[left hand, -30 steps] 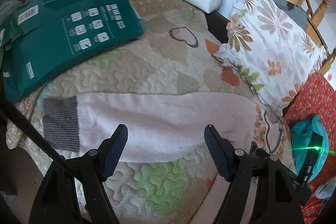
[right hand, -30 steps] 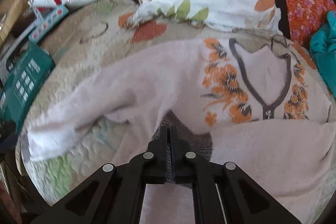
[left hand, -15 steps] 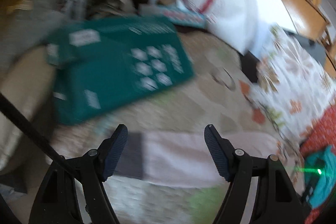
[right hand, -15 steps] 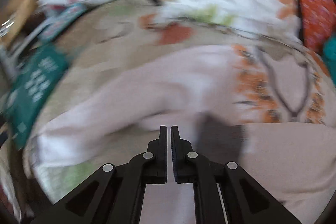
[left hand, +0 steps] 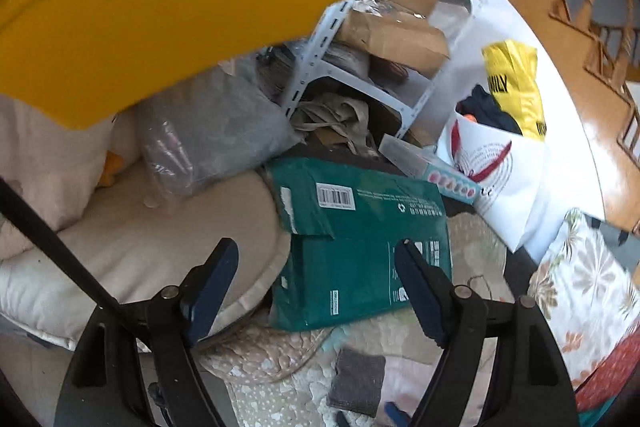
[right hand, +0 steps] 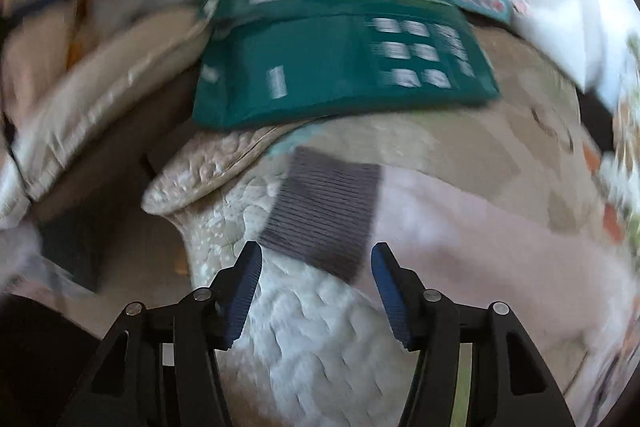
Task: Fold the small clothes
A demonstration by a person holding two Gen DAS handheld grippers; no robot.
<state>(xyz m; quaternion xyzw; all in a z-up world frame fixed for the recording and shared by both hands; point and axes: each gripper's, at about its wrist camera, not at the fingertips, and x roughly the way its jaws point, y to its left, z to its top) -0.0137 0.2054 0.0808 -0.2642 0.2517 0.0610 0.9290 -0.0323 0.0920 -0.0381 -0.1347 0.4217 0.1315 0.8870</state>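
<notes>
Lining up on the sleeve cuff

You're hovering your spread-jawed right gripper (right hand: 316, 291) at the grey cuff (right hand: 324, 215) for folding; left gripper (left hand: 316, 279) gaping, empty.

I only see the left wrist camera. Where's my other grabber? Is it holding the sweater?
Observer: No. The right gripper is open and its jaws hold nothing.
Operator: What's in front of it?
Observer: The grey cuff lies flat on the quilt, just ahead of the jaws.
Operator: Where's the rest of the sleeve?
Observer: The pink sleeve runs off to the right from the cuff.
</notes>
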